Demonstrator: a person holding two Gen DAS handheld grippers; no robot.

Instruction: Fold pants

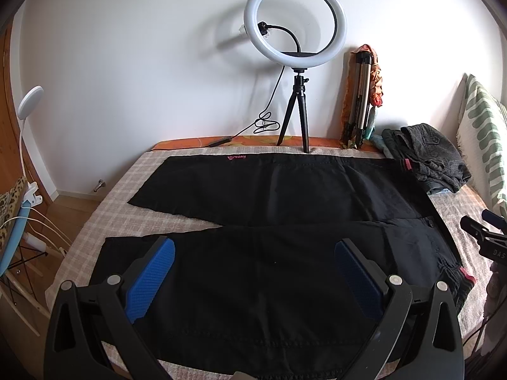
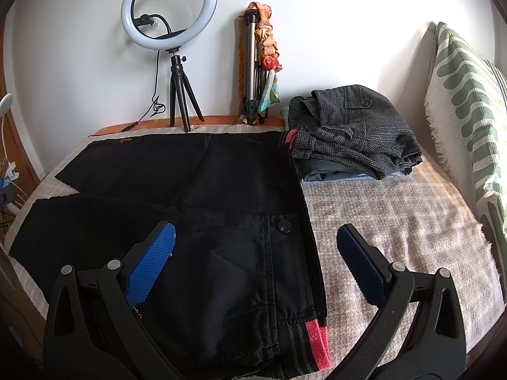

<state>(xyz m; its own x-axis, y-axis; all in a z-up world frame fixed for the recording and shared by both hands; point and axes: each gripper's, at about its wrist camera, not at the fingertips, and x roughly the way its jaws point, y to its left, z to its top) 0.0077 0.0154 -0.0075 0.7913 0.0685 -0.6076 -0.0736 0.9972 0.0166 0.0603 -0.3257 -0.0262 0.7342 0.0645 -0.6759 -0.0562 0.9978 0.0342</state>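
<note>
A: What is under everything?

B: A bed with a pale checked blanket. A white wall is behind it, and a wood floor shows at the left of the left wrist view.

A: Where are the pants?

B: The black pants lie flat on the blanket, filling the middle of both views. The two legs point to the left with a thin wedge of blanket between them. The waist is on the right, with a button and a red tag at the bottom of the right wrist view.

A: And the grippers?

B: The left gripper hangs over the near leg with its blue pads spread wide, holding nothing. The right gripper hangs over the waist edge, also spread wide and holding nothing.

A: What is around the edges?

B: A ring light on a small tripod stands at the top, by the wall. A pile of grey clothes touches the far waist corner. A green and white cushion leans at the right. Bare blanket lies right of the waist.
</note>
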